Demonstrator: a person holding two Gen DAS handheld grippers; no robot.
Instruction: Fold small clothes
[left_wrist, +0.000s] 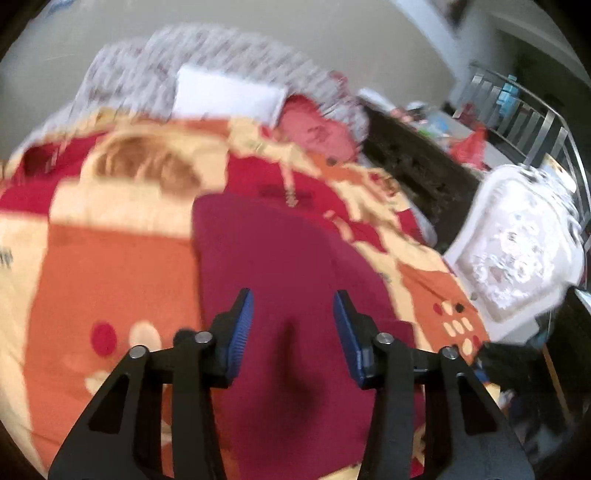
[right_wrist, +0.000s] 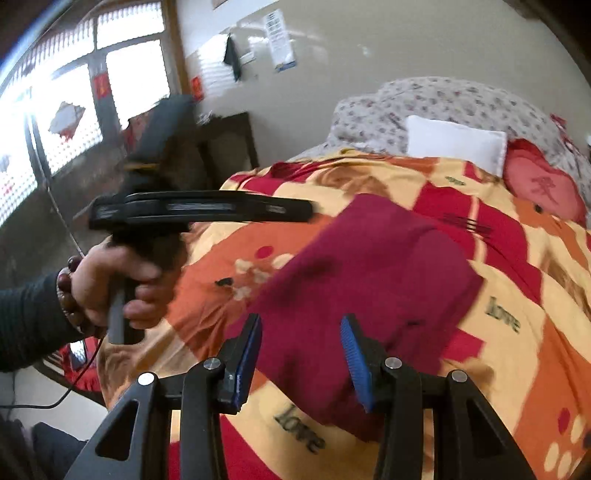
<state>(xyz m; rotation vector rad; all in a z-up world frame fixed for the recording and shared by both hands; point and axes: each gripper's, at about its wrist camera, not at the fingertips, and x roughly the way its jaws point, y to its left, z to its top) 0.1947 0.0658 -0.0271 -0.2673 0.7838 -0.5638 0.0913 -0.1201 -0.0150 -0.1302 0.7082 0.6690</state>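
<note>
Lying flat on the bed (right_wrist: 509, 369) (already squared into a neat rectangle, so probably folded), the maroon garment (right_wrist: 369, 280) sits untouched — left gripper (left_wrist: 293, 317) and right gripper (right_wrist: 303, 354) hover above, jaws apart, holding nothing.

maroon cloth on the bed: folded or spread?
Folded, it seems: the maroon cloth lies as a compact flat rectangle on the patterned quilt. Layers not visible.

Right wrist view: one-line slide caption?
Right gripper open above maroon cloth on patterned quilt; left hand holds the other gripper.
</note>
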